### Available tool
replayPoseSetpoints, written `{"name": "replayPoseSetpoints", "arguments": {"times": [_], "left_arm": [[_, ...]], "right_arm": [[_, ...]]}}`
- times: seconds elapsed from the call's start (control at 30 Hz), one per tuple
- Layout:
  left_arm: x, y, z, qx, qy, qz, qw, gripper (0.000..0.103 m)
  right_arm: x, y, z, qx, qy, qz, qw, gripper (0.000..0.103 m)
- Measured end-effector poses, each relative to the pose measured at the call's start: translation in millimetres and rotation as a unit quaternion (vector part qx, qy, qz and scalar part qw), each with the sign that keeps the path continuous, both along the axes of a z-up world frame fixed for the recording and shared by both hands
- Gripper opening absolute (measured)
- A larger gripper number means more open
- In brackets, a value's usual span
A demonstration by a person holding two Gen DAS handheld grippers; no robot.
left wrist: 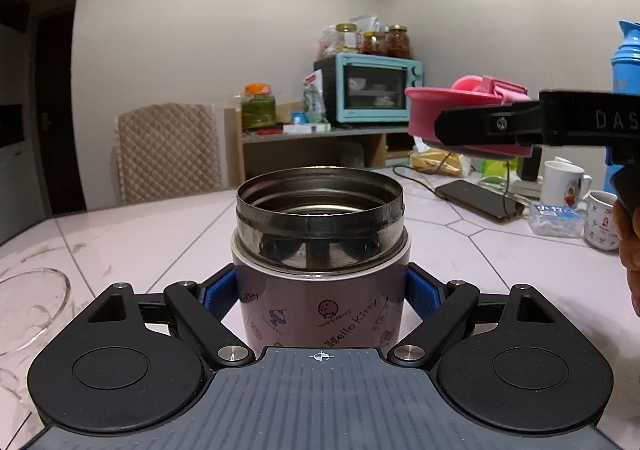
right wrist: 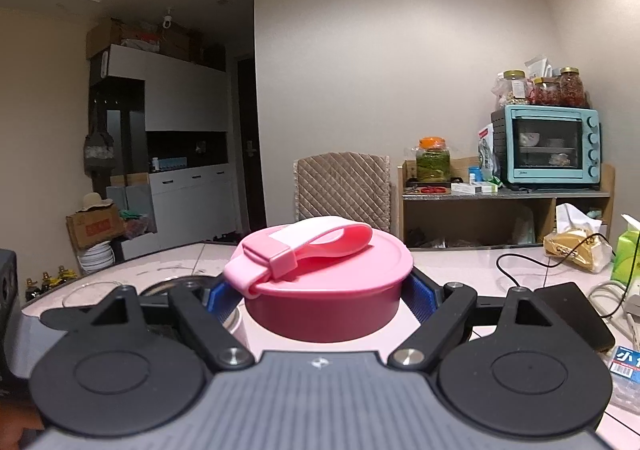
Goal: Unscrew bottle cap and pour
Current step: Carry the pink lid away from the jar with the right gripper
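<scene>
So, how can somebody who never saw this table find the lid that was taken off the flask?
Start from the pale tiled table and find the pink steel-mouthed flask, open, in the left gripper. Up and to the right of it in the left wrist view, the right gripper holds the lid in the air. It is the only round pink piece with a folded carrying strap on top.

A pale tiled table [left wrist: 460,250] carries a dark phone [left wrist: 478,199] with a cable plugged in, two white printed mugs [left wrist: 564,184] near the right edge and a clear glass bowl [left wrist: 28,306] at the far left. Behind it stands a quilted chair back [right wrist: 344,186] and a wooden shelf [right wrist: 506,196] holding a turquoise toaster oven [right wrist: 550,146] — glass jars [right wrist: 570,88] sit on top of it. A jar of green pickles with an orange lid [right wrist: 432,160] stands on the shelf's left end.
</scene>
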State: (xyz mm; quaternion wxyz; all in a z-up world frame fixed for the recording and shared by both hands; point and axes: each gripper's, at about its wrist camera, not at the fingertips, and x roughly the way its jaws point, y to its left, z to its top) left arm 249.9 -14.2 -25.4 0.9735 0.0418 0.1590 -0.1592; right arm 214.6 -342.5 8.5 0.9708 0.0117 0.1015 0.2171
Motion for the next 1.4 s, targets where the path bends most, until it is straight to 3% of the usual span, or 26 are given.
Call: {"name": "replayPoseSetpoints", "arguments": {"times": [0.77, 1.4], "left_arm": [[-6.2, -11.3, -1.3, -0.009, -0.001, 0.057, 0.9983, 0.09], [-8.3, -13.5, -0.8, -0.007, 0.0, 0.055, 0.9985, 0.092]], "right_arm": [[-8.0, -7.4, -17.6, -0.01, 0.025, -0.024, 0.999, 0.085], [-10.7, -7.2, -22.7, -0.009, 0.034, -0.026, 0.999, 0.085]]}}
